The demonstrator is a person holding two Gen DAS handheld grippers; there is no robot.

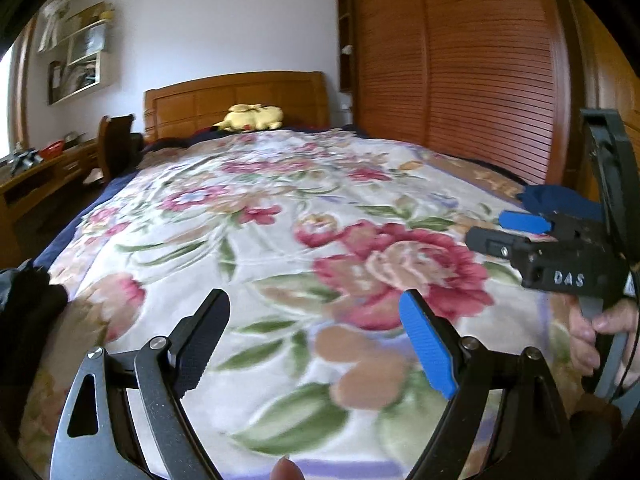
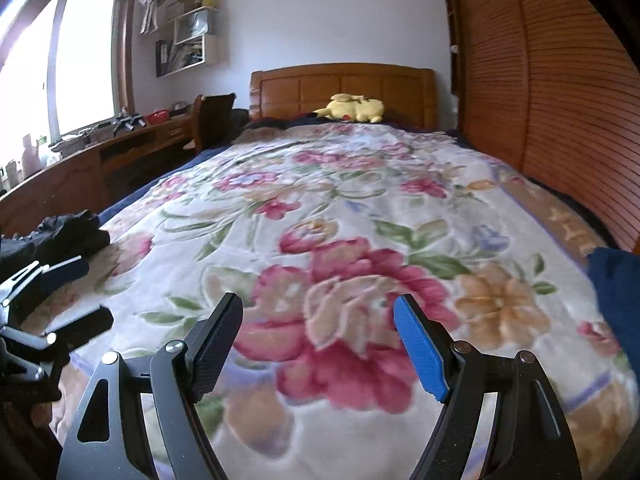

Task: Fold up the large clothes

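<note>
A black garment (image 2: pixel 68 232) lies bunched at the bed's near left edge; it also shows in the left wrist view (image 1: pixel 24 312). A dark blue garment (image 2: pixel 616 296) lies at the near right edge and shows in the left wrist view (image 1: pixel 560 198) behind the right gripper. My left gripper (image 1: pixel 316 308) is open and empty, above the floral blanket (image 1: pixel 280 208). My right gripper (image 2: pixel 318 312) is open and empty, above the same blanket (image 2: pixel 320 200). Each gripper shows in the other's view, the right one (image 1: pixel 500 230) and the left one (image 2: pixel 88 292).
A yellow plush toy (image 2: pixel 352 109) lies by the wooden headboard (image 2: pixel 340 84). A slatted wooden wardrobe (image 2: pixel 540 80) runs along the bed's right side. A desk (image 2: pixel 80 160) and chair (image 2: pixel 212 120) stand to the left under a window.
</note>
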